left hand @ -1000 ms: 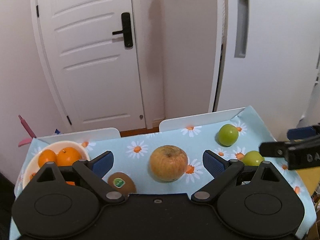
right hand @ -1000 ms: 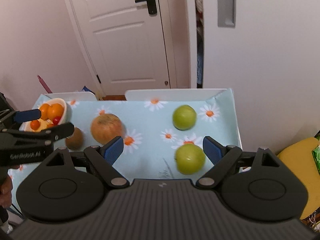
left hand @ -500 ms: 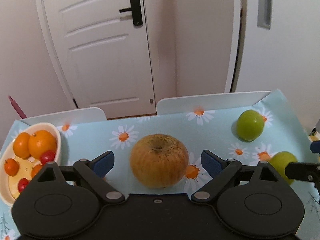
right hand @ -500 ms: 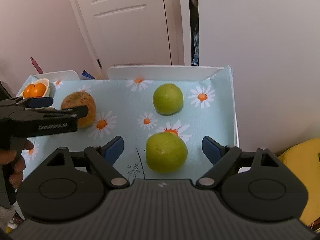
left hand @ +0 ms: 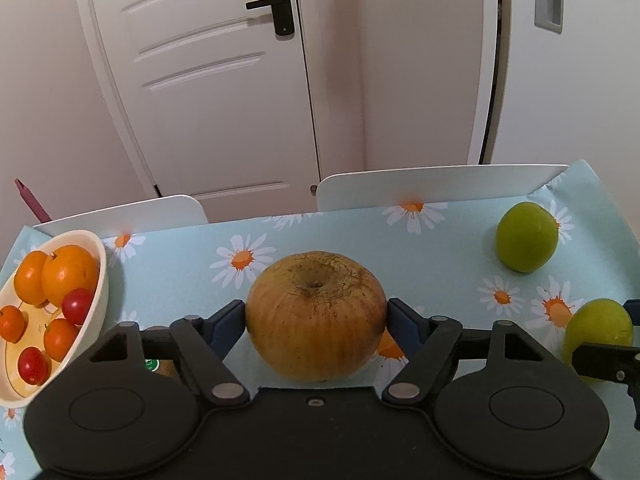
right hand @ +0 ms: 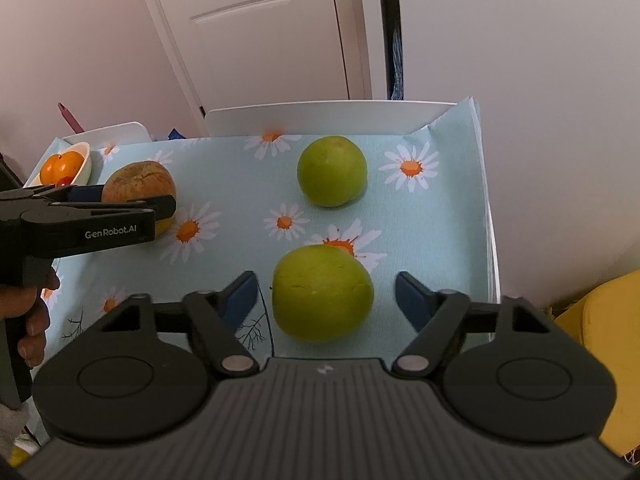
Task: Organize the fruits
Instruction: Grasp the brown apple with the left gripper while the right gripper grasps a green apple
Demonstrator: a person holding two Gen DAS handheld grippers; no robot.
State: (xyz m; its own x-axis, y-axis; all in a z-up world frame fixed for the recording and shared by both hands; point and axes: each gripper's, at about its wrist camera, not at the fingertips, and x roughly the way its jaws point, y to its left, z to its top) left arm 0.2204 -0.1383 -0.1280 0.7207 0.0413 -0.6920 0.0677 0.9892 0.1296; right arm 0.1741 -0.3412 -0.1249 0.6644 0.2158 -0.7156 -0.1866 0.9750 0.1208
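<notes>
A large brownish-yellow apple (left hand: 316, 316) sits on the daisy tablecloth. My left gripper (left hand: 316, 320) is shut on it, both blue pads against its sides; it also shows in the right wrist view (right hand: 138, 184). A near green apple (right hand: 322, 292) lies between the jaws of my right gripper (right hand: 326, 300), which is open with gaps on both sides. A second green apple (right hand: 332, 170) lies farther back. A cream bowl (left hand: 100, 280) at the left holds oranges (left hand: 68, 272) and small red tomatoes. A kiwi (left hand: 160, 366) is mostly hidden under my left gripper.
The table (right hand: 440, 216) ends at a white raised rim at the back and at the right edge. White chair backs (left hand: 440, 186) stand behind it, then a white door and wall. A yellow object (right hand: 608, 340) sits off the right side.
Both grippers moved forward and down. The left jaws closed onto the brownish apple. The right jaws came around the near green apple and narrowed.
</notes>
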